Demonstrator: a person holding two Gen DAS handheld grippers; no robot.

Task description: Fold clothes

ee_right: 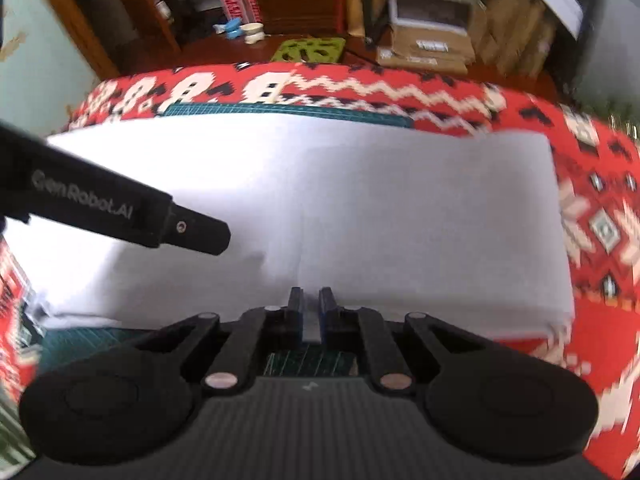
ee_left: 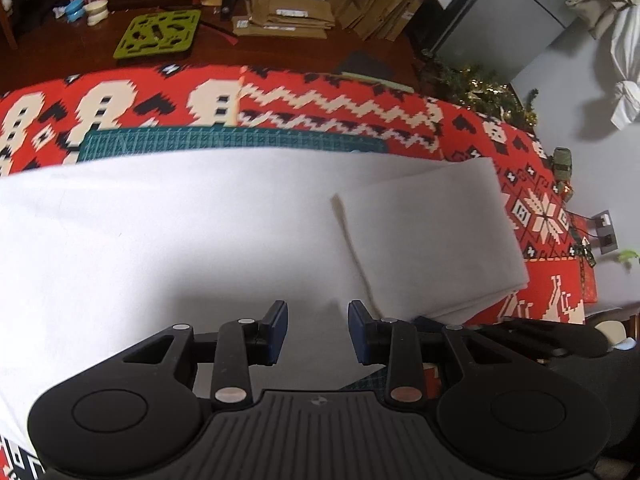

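Right gripper pinching near edge of white garment, left gripper spread above the cloth with nothing between its jaws, garment lying flat over green cutting mat, red patterned tablecloth beneath, cardboard boxes beyond

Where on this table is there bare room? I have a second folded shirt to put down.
The white garment covers most of the green cutting mat. Bare red patterned tablecloth lies right of the garment's edge, and a band runs beyond the mat to the far table edge. The near edge is crowded by the left gripper and right gripper.
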